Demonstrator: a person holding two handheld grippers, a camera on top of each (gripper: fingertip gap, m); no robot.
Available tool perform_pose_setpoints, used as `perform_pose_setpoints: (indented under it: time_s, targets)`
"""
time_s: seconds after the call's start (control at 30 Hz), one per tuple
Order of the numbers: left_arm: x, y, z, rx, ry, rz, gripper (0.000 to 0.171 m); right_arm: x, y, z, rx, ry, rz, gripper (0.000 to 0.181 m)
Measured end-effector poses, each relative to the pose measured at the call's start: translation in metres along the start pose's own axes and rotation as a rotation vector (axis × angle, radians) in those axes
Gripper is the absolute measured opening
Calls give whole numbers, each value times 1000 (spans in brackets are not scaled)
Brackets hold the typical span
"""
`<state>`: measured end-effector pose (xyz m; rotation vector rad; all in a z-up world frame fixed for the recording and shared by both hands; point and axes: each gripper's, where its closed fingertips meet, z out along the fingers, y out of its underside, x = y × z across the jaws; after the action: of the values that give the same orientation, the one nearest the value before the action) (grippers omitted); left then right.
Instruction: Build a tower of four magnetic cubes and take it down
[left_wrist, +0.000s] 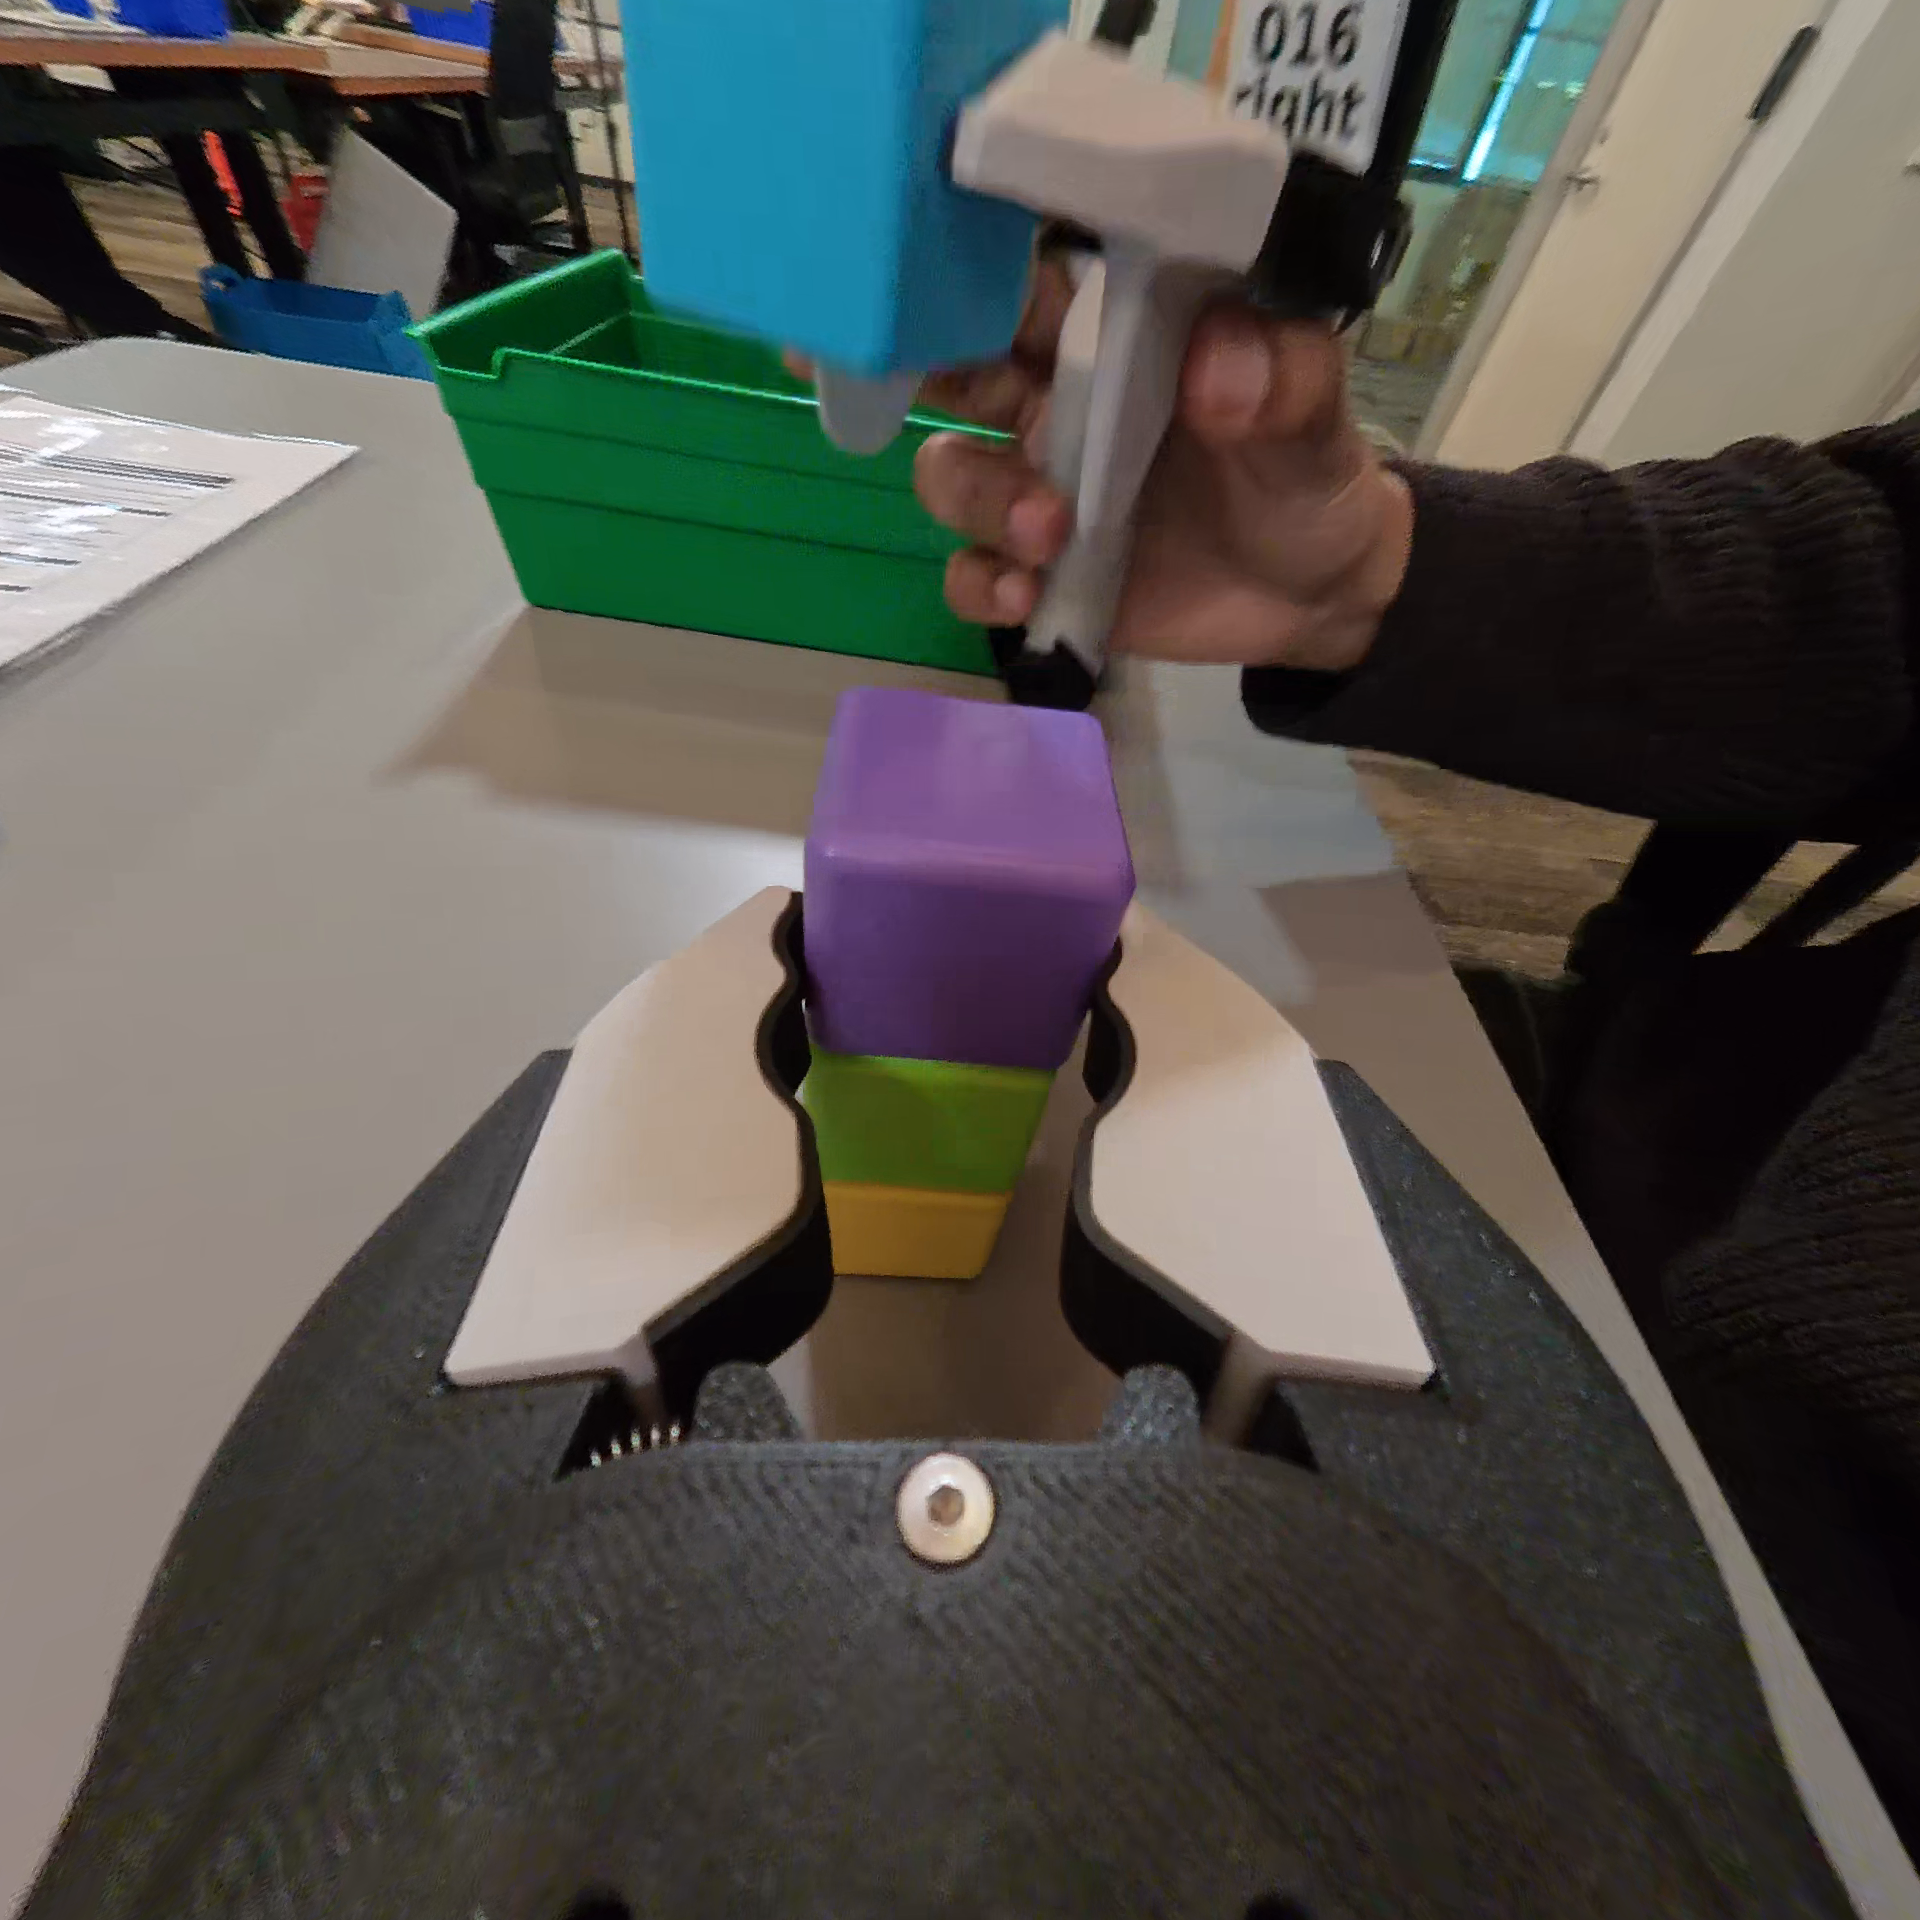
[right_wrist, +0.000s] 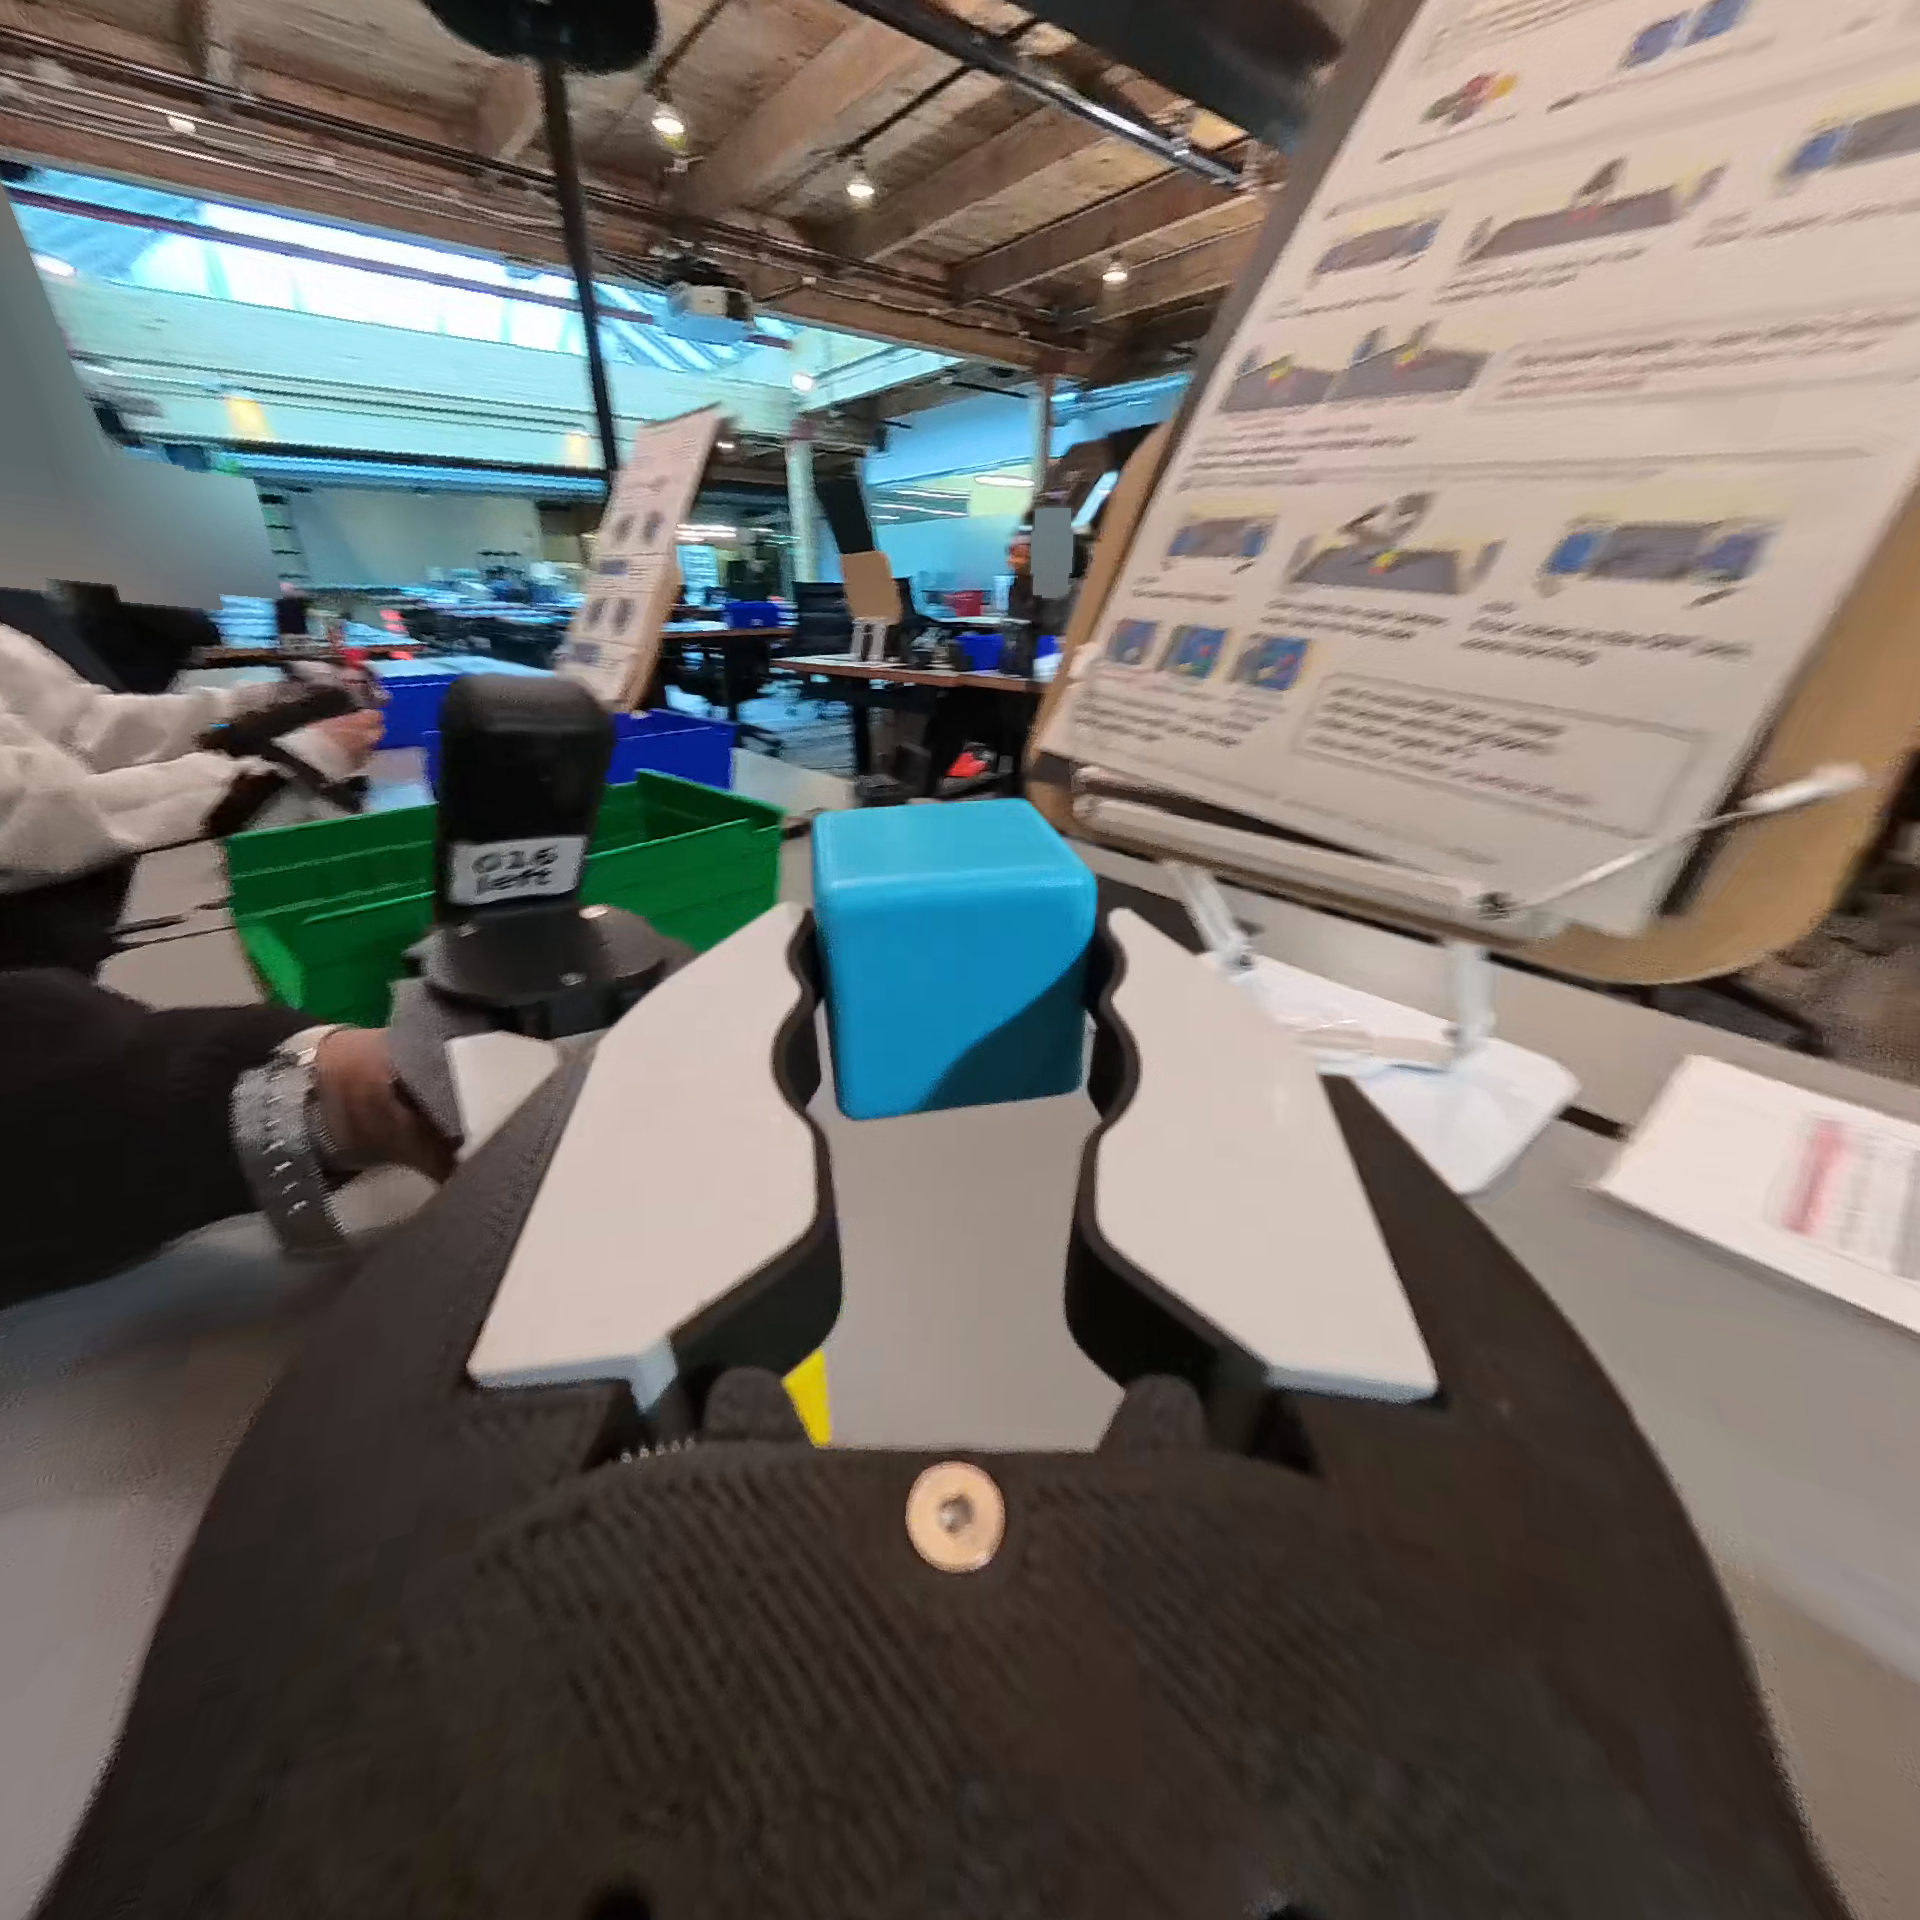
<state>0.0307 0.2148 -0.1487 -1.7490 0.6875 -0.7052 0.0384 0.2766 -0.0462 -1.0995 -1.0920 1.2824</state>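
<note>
Purple block (left_wrist: 961, 883) sits on top of a green block (left_wrist: 925, 1117), which sits on a yellow block (left_wrist: 914, 1231); the three form a stack on the grey table (left_wrist: 312, 883). Left gripper (left_wrist: 951, 971): jaws closed partway, fingertips pressed against both sides of the purple block at its lower half, so it grips the top of the stack. Right gripper (right_wrist: 951, 966): jaws closed partway on a blue block (right_wrist: 951, 956), held between the fingertips clear of the table. In the left wrist view the blue block (left_wrist: 821, 177) hangs above and behind the stack, not touching it, with a person's hand (left_wrist: 1174, 488) around the right gripper's grey handle. Green bin (left_wrist: 665, 478) stands on the table behind the stack; a smaller blue bin (left_wrist: 301, 317) lies further back to its left. Printed sheet (left_wrist: 114, 509) lies flat on the table at far left. In the right wrist view a board with printed pictures (right_wrist: 1507, 436) leans on a white stand at right, with another sheet (right_wrist: 1787, 1184) flat on the table below it. A sliver of yellow shows low between the right gripper's fingers.
</note>
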Motion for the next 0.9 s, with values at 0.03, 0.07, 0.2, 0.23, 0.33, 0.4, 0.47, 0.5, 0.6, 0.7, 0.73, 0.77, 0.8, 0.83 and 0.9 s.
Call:
perform_pose_setpoints:
  time_s: [0.03,0.07,0.2,0.23,0.33,0.4,0.47,0.5,0.6,0.7,0.73,0.77,0.8,0.83,0.9]
  targets:
    - [-2,-1,-1,4,-16,0,50,12,-9,-5,-7,44,-17,50]
    - [-5,-1,-2,7,-29,-2,50,25,-17,-11,-24,90,-42,50]
    - [-8,-2,-2,19,-36,-18,50,108,-32,-52,-201,357,-143,50]
    - [-8,-2,-2,21,-37,-20,50,132,-29,-69,-267,433,-137,50]
    - [-8,-2,-2,22,-39,-25,50,197,-2,-122,-472,635,-98,50]
    - [-9,-2,-2,24,-42,-25,50,227,33,-150,-644,704,-23,50]
    - [-9,-2,-1,24,-43,-25,50,241,70,-166,-805,716,39,51]
    - [-9,-2,-1,23,-44,-25,50,244,83,-168,-860,708,47,51]
    - [-10,-2,0,19,-47,-22,50,244,106,-156,-917,668,23,50]
    - [-11,-2,1,18,-49,-22,50,247,122,-145,-967,658,-12,50]
    - [-11,-2,2,20,-47,-25,51,250,128,-143,-991,658,-22,50]
    - [-11,-2,1,20,-46,-27,51,253,134,-143,-1017,660,-24,50]
    - [-11,-2,1,20,-46,-28,51,254,139,-143,-1037,659,-21,50]
    - [-11,-2,1,20,-47,-28,51,256,143,-142,-1048,657,-12,51]
    - [-11,-1,0,20,-50,-26,51,258,144,-139,-1032,660,6,51]
